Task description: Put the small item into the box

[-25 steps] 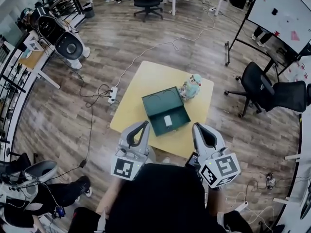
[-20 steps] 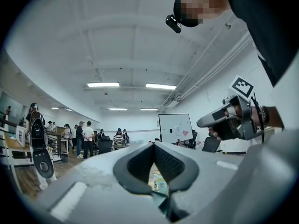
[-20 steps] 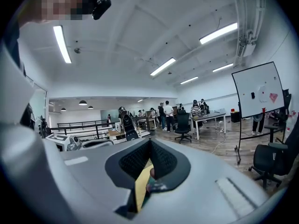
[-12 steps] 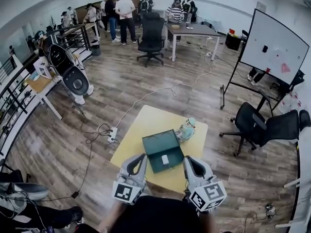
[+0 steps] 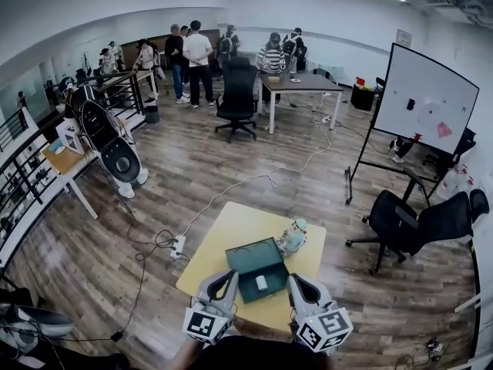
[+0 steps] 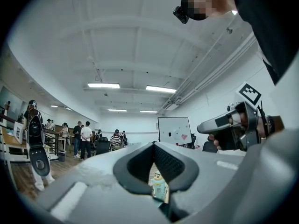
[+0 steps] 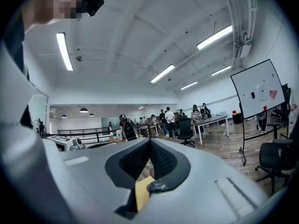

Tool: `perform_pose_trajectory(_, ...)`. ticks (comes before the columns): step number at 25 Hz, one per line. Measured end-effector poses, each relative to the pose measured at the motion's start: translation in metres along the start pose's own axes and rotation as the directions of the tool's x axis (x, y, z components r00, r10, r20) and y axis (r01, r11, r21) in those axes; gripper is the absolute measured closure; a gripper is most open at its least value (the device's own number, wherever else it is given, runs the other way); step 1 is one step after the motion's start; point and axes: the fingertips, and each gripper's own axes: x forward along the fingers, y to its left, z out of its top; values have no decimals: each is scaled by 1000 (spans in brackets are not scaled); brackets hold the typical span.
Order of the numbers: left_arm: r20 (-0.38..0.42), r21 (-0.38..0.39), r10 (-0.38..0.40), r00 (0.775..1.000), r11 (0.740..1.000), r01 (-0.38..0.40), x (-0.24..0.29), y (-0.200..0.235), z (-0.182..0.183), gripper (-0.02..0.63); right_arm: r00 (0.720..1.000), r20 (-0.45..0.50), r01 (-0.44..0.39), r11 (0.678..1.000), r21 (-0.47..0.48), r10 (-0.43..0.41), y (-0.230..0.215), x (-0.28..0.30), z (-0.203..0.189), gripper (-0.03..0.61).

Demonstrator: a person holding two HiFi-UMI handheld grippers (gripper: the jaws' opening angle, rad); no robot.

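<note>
left gripper point(image 5: 227, 277), right gripper point(image 5: 296, 282): jaws closed, nothing held. box point(image 5: 250, 254) straight ahead between them, white item point(image 5: 262, 282) already inside. toy point(image 5: 293, 237) beyond, nearer right gripper.

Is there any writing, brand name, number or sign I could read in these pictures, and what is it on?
No words, brands or numbers can be read anywhere.
Cubes on the left gripper and right gripper: black-and-white square patterns, no letters.
Whiteboard: a few small marks and a pink shape, too small to read.
Wall sign: too small to read.
Green box: no label visible.
</note>
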Motion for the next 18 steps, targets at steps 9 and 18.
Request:
perform_pose_trajectory(9,13,-4,-26,1000,1000,26,-3,-4,5,612,1000,20,0,1000,11,0,8,4,-3,577)
perform_pose_trajectory(18,-13,-48,-46,999,998,45,-3,-15,-5,612,1000,26,5,1000,14,-5,4,3,-3,577)
